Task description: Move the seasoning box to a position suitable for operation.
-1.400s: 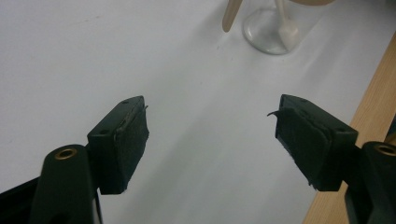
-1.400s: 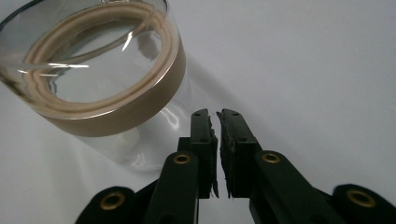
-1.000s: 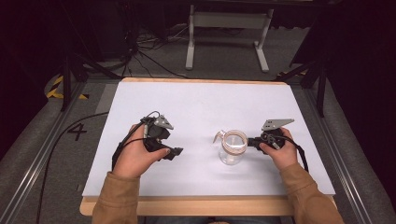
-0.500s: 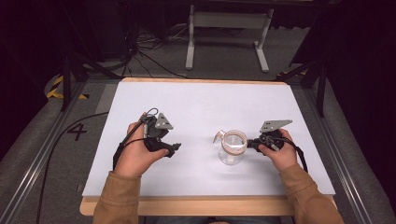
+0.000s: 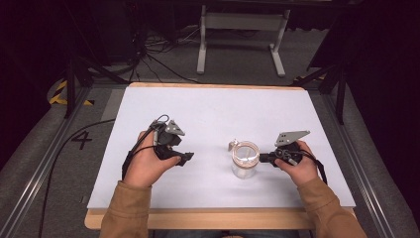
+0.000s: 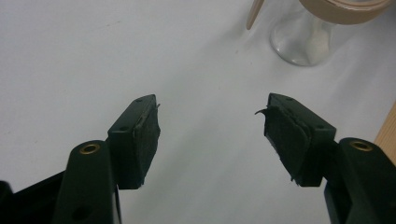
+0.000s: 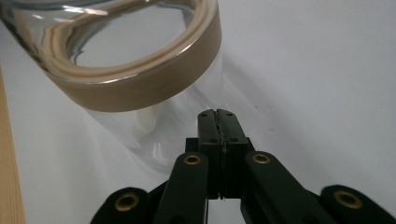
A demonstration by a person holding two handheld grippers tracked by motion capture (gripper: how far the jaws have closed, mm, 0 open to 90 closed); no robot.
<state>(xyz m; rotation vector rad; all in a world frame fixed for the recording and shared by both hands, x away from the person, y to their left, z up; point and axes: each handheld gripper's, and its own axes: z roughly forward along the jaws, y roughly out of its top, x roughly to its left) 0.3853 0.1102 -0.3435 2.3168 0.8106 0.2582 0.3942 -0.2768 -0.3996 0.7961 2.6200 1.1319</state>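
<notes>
Left of centre in the high view, the left gripper has empty jaws, just now narrowing. The jar stands right of centre; the closed right gripper, nearer, nearly touches it.

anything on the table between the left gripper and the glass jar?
Nothing. In the high view the stretch of white table between the left gripper and the glass jar is bare.
</notes>
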